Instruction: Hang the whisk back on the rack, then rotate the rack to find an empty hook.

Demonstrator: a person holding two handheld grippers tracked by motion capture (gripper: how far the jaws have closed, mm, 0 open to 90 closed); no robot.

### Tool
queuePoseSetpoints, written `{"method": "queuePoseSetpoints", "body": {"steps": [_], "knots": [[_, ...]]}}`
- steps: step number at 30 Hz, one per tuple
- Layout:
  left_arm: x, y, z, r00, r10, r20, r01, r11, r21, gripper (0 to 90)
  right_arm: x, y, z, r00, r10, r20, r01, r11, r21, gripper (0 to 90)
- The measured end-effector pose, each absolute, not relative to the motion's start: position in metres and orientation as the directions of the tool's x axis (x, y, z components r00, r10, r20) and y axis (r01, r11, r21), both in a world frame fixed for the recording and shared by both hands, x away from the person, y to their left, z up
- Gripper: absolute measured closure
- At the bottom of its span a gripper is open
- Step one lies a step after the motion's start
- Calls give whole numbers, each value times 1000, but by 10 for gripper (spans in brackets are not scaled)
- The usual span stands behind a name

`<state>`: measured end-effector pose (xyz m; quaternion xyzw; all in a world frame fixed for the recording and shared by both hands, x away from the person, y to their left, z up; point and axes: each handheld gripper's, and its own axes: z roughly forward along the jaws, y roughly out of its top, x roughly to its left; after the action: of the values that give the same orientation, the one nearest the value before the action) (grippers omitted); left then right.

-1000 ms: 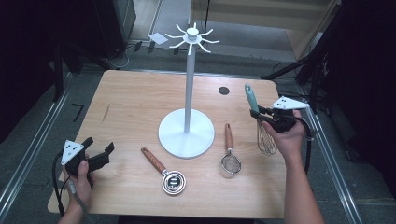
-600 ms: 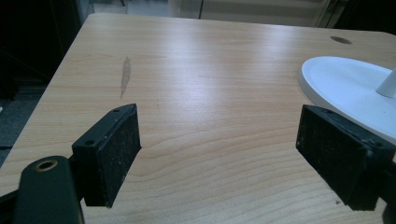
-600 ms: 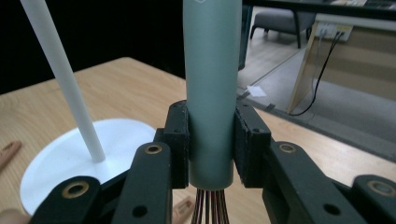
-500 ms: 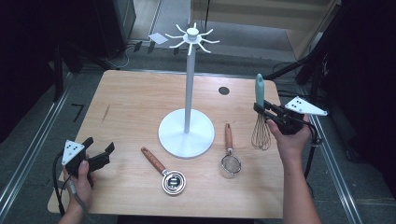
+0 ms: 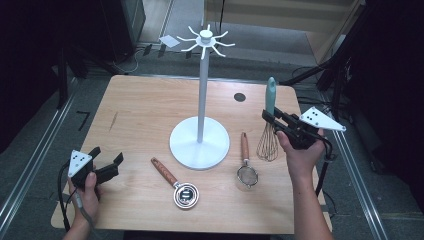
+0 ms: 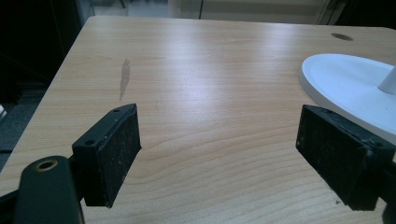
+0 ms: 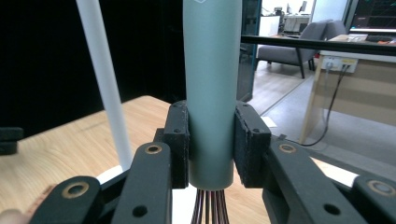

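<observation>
The right gripper (image 5: 272, 120) has its fingers (image 7: 177, 144) clenched on the pale teal handle of a wire balloon whisk (image 5: 269, 131), gripping low on the handle just above where the wires gather. The whisk stands upright, handle up and wire head hanging down, off the pale wooden surface (image 5: 140, 115) near its right edge. Held that way, the top end of the handle is free, which looks like the sensible way to carry it toward the white spoked hooks on top of the tall white utensil stand (image 5: 201, 100) in the middle.

The left gripper (image 5: 107, 167) rests near the front left corner with its fingers (image 6: 112, 154) spread wide and nothing between them, apparently waiting its turn.

A wooden-handled steel measuring cup (image 5: 177, 185) and a wooden-handled mesh strainer (image 5: 246, 167) lie flat in front of the stand's round base, handles pointing away, easy to pick up.

I can read no brand or writing; the cup's marking is too small.
</observation>
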<state>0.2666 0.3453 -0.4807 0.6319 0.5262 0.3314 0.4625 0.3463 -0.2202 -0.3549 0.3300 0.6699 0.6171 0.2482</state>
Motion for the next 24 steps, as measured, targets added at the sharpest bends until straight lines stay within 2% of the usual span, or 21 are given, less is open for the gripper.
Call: {"method": "queuePoseSetpoints", "body": {"steps": [6,24], "knots": [[265,342,-481,219,975,-28,355,-53,933,142,347,-215,-354,-662,744,93,134,-5,991,715],[264,342,-480,224,974,-34,346,-47,937,142,347,-197,-337,-694,715,84,85,-35,996,715]]}}
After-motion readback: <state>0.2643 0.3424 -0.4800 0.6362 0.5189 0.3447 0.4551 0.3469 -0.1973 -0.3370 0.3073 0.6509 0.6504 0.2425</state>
